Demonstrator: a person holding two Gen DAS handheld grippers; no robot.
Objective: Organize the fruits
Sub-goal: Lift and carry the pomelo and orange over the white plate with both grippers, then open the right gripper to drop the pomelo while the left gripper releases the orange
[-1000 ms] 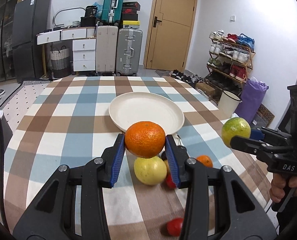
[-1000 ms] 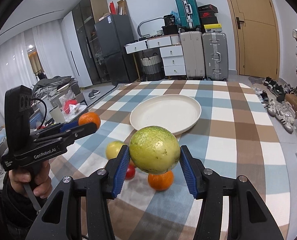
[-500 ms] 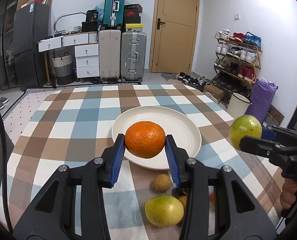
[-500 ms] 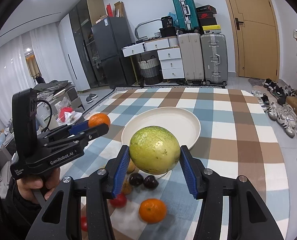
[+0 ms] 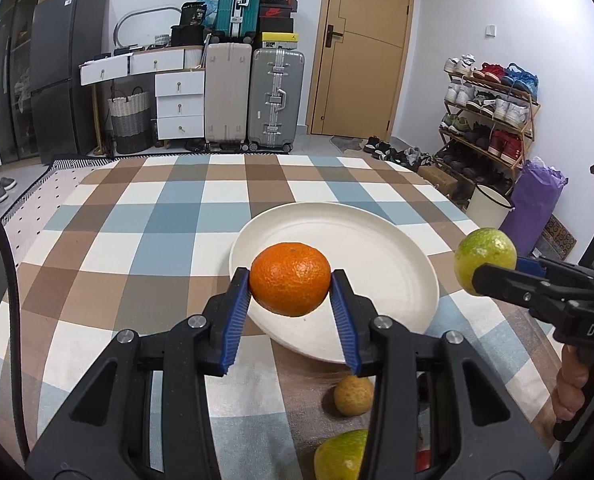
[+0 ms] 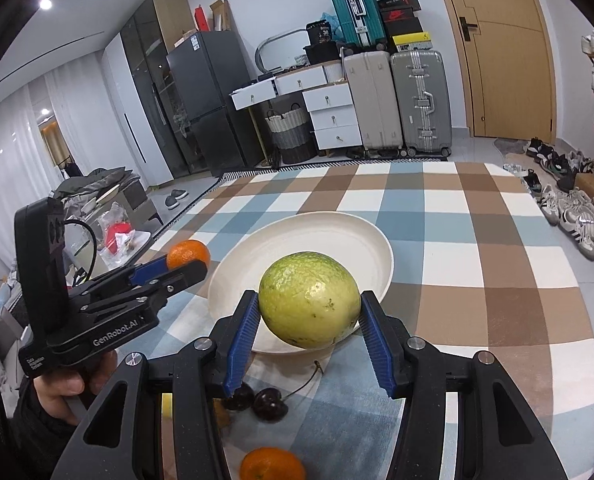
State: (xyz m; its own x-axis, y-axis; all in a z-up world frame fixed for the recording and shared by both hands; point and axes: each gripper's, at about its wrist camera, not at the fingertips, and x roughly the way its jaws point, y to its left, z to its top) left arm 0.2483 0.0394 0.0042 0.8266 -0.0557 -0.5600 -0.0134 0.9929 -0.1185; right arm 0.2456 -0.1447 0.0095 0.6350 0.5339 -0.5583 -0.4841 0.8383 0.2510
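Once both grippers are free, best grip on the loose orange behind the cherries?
Take the loose orange across its round middle, coming straight down. It lies alone on the tablecloth, apart from the cherries, so fingers fit either side.

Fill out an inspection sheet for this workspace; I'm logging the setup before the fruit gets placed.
Surface: checked tablecloth covering the table.
Job's things: white plate, nothing on it; orange and green fruit held in the air at its near edge; on the cloth, a small brown fruit, another green fruit, two dark cherries, a second orange.
Clutter: nothing seen on the cloth besides fruit.
Grippers: left gripper shut on the orange; right gripper shut on the green fruit.
Cables: black cable at the left edge.
Surroundings: suitcases, door, shoe rack.
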